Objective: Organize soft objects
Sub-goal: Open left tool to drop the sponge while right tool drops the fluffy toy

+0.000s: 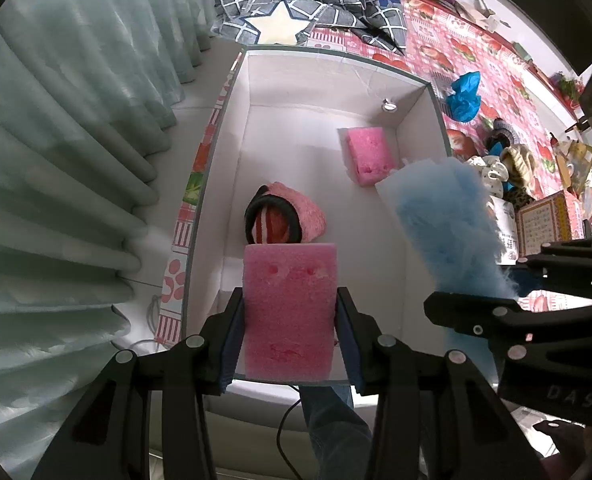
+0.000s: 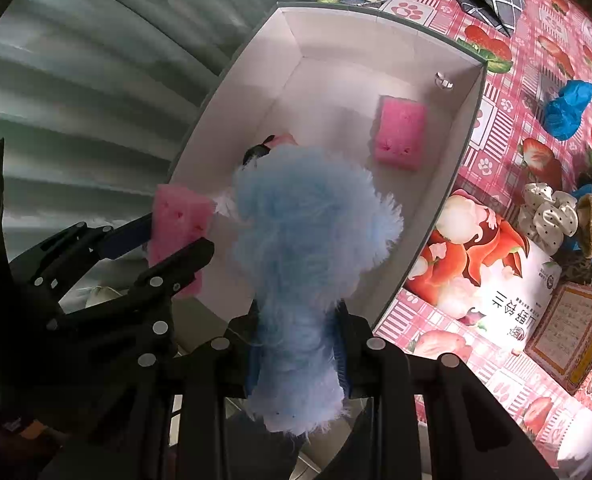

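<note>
Since both claws hang over the white box [image 1: 415, 120], it's drop time: left claw [image 1: 290, 332] pinches a pink sponge [image 1: 290, 300] lengthwise toward 12 o'clock, right claw [image 2: 296, 344] squeezes a blue fluffy duster [image 2: 307, 232].

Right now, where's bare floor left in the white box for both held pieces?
Bare floor: the far end of the white box, beyond the loose pink sponge and pink rolled cloth, plus the strip along the curtain-side wall. Crowded: the middle around that cloth, and the right wall by the sponge.
</note>
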Demonstrator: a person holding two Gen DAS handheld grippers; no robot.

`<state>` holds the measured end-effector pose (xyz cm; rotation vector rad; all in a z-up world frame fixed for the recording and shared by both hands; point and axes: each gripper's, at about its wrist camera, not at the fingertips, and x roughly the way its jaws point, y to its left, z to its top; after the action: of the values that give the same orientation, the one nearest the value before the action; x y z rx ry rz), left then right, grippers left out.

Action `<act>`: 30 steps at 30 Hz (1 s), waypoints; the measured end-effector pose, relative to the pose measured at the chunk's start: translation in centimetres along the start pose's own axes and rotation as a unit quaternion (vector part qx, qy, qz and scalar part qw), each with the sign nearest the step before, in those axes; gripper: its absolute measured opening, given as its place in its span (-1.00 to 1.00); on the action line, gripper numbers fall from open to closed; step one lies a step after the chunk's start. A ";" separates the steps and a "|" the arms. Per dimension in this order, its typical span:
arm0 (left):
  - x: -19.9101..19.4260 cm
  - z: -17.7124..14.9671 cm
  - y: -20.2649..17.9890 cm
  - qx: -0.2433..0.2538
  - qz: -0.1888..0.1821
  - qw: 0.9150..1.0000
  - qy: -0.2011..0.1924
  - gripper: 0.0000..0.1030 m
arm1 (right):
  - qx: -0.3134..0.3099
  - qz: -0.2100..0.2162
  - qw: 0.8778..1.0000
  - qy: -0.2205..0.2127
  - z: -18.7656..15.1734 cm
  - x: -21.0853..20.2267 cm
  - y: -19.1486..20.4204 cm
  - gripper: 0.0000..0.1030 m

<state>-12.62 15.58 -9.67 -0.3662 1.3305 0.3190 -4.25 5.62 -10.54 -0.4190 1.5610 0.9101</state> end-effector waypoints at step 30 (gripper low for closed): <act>-0.6 0.8 1.7 -0.060 0.021 0.998 -0.012 0.99 | 0.039 -0.034 0.998 -0.032 -0.4 -2.6 -2.7 1.00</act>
<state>-12.75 17.50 -9.08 -0.4337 1.2995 0.4396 -2.07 3.01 -8.96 -0.3818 1.5104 0.7996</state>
